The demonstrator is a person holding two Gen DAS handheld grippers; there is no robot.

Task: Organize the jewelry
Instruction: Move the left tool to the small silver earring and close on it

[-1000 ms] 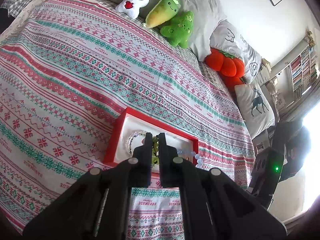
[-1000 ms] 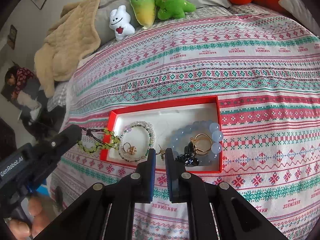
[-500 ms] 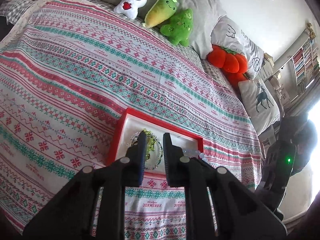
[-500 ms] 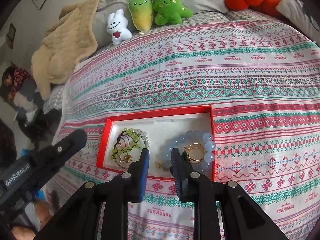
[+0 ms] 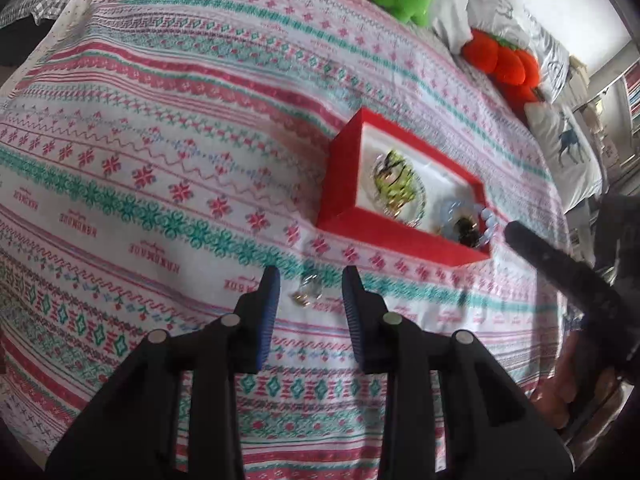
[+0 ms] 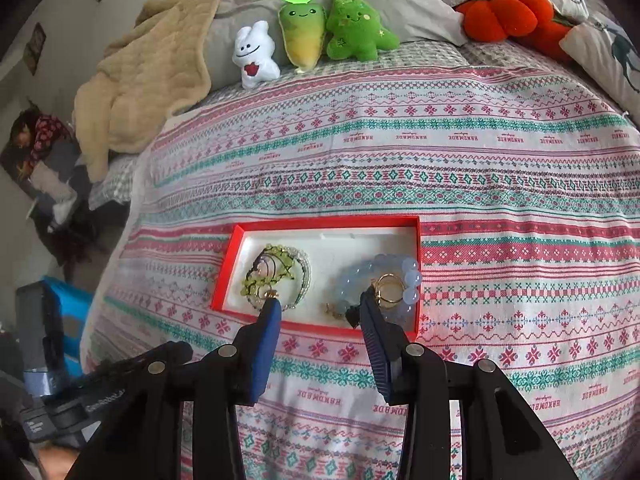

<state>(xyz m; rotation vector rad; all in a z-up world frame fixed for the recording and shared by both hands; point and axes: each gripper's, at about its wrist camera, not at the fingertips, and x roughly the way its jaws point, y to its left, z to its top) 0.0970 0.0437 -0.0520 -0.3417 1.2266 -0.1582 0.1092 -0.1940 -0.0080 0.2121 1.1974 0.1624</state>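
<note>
A red jewelry box with a white lining lies on the patterned bedspread. In it are a green bead bracelet over a clear bead bracelet, a pale blue bead bracelet, gold rings and a dark piece. The box also shows in the left wrist view. My right gripper is open and empty over the box's near edge. My left gripper is open, low over the bedspread in front of the box, with a small clear and gold piece lying between its fingertips.
Plush toys, an orange plush and pillows line the head of the bed. A beige blanket lies at the far left corner. The bed edge drops off at the left, with a blue bin below.
Both grippers have opened. The green bracelet now lies in the box. My left gripper has moved back off the box and down toward the bedspread in front of it.
</note>
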